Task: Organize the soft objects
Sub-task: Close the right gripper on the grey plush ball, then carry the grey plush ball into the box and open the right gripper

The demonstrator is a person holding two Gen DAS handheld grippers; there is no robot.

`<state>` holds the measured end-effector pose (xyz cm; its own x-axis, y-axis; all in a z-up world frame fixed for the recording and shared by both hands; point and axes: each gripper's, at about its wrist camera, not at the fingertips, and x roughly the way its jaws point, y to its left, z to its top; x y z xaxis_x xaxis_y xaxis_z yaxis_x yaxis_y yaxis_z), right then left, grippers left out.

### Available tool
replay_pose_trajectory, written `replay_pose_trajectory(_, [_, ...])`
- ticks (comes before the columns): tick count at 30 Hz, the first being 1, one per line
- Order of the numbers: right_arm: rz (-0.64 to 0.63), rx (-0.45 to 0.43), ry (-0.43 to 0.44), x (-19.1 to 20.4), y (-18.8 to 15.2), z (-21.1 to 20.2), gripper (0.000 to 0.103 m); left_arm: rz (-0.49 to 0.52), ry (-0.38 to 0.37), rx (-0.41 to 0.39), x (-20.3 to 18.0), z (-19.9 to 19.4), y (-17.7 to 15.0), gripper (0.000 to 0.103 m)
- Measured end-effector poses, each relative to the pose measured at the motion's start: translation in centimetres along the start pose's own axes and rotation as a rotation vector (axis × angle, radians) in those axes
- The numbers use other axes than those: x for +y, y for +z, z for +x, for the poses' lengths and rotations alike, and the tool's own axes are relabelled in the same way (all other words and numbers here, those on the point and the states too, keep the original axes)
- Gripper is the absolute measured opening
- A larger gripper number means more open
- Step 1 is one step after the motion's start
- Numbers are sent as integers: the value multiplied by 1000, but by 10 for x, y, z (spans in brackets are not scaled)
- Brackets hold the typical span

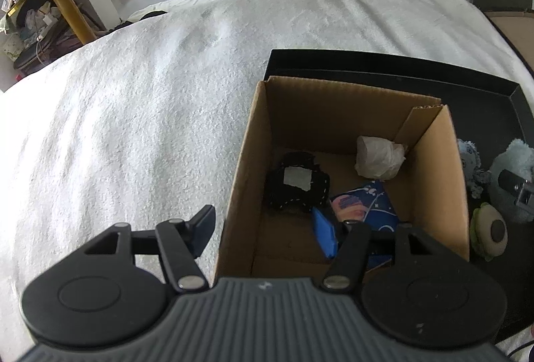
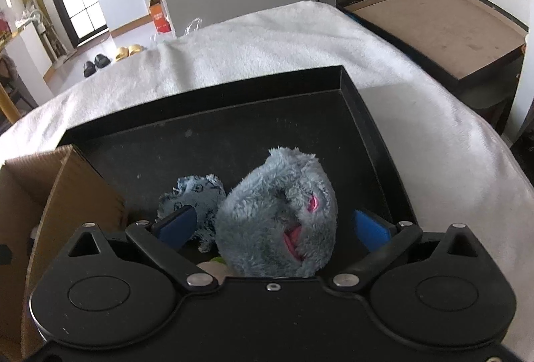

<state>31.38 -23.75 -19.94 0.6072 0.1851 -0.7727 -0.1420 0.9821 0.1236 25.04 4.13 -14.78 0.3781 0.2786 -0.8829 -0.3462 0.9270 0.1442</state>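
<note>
Cardboard box (image 1: 333, 135) is serving as the landmark: left of it, the left claw (image 1: 263, 228) is hanging open and empty, one finger outside the box wall and one inside. Inside the box are lying a black knitted piece (image 1: 297, 185), a white crumpled wad (image 1: 378, 156) and a blue printed pouch (image 1: 367, 205), so sorting looks partly done. Right of the box, in the black tray (image 2: 353, 88), the right claw (image 2: 272, 227) is spreading wide around the blue plush (image 2: 277, 215), not yet squeezing; a patterned blue toy (image 2: 197, 195) and a green-and-cream plush (image 1: 489, 233) are waiting there.
</note>
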Motion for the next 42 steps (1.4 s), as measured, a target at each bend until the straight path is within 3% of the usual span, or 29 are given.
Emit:
replay_pose_trajectory(1, [-6, 11, 4, 0, -1, 2, 93, 2, 4, 1, -1, 0, 0, 62])
replay_pose_trajectory(3, [-6, 36, 11, -2, -3, 5, 72, 10, 14, -4, -3, -1, 0, 62])
replay_pose_trajectory(6, [0, 39, 16, -5, -3, 2, 69, 10, 15, -9, -4, -5, -1, 62])
replay_pose_trajectory(22, [18, -16, 61, -2, 4, -47, 68, 13, -35, -21, 3, -28, -15, 62])
replay_pose_trajectory(42, [-110, -73, 199, 69, 15, -105, 68, -68, -125, -56, 46, -47, -30, 58])
